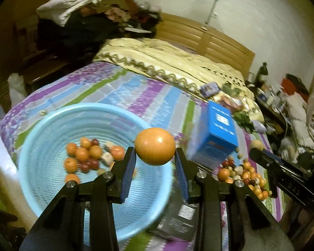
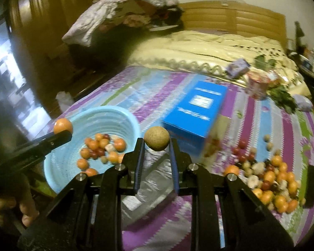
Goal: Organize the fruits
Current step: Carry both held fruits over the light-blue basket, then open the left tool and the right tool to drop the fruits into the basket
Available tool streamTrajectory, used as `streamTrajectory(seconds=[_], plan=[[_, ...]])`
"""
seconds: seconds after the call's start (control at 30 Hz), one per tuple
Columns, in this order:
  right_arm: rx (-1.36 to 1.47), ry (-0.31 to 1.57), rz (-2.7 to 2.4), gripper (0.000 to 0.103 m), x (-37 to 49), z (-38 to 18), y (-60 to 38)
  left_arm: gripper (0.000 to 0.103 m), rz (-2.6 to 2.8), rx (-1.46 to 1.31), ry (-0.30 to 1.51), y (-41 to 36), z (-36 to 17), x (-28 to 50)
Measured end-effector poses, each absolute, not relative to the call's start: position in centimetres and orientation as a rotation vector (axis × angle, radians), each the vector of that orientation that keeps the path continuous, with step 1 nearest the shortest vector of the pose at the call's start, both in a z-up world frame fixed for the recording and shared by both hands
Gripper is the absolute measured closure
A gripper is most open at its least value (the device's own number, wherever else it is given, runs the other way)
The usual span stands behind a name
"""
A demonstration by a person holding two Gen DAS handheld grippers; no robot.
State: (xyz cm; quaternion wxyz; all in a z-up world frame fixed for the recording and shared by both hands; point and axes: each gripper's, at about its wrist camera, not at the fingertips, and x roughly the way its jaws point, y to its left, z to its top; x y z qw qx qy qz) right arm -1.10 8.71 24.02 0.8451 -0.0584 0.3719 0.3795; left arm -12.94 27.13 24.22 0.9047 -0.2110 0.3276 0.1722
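My left gripper [image 1: 155, 156] is shut on an orange [image 1: 155, 146], held in the air above the right rim of the light blue basket [image 1: 41, 167]. Several oranges and small red fruits [image 1: 88, 156] lie in the basket's bottom. My right gripper [image 2: 156, 146] is shut on a small brown round fruit [image 2: 156, 138], held above the bed between the basket [image 2: 58, 167] and the blue box [image 2: 196, 113]. A loose pile of fruit [image 2: 270, 177] lies on the bedspread at the right. The left gripper with its orange [image 2: 62, 125] shows at the left of the right wrist view.
A blue box [image 1: 215, 138] stands on the striped bedspread [image 1: 136, 92] beside the basket. A grey packet [image 2: 148, 179] lies below my right gripper. A cream quilt [image 2: 209, 48], a red-and-white cup [image 2: 258, 86] and clutter sit further back. A hand [image 2: 8, 207] shows at lower left.
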Motion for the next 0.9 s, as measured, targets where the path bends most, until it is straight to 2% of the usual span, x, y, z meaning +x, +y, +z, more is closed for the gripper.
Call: streamTrajectory(seconds=[0.5,0.9], plan=[[-0.216,0.894,0.953,0.079,-2.9,22.9,19.0,0.064,0.466,-0.535,0.696,35.5,22.7,-17.0],[-0.274,0.978,0.988,0.079,-3.7,21.2,22.0,0.064,0.489,-0.589,0.750,38.8,20.3,-18.3]])
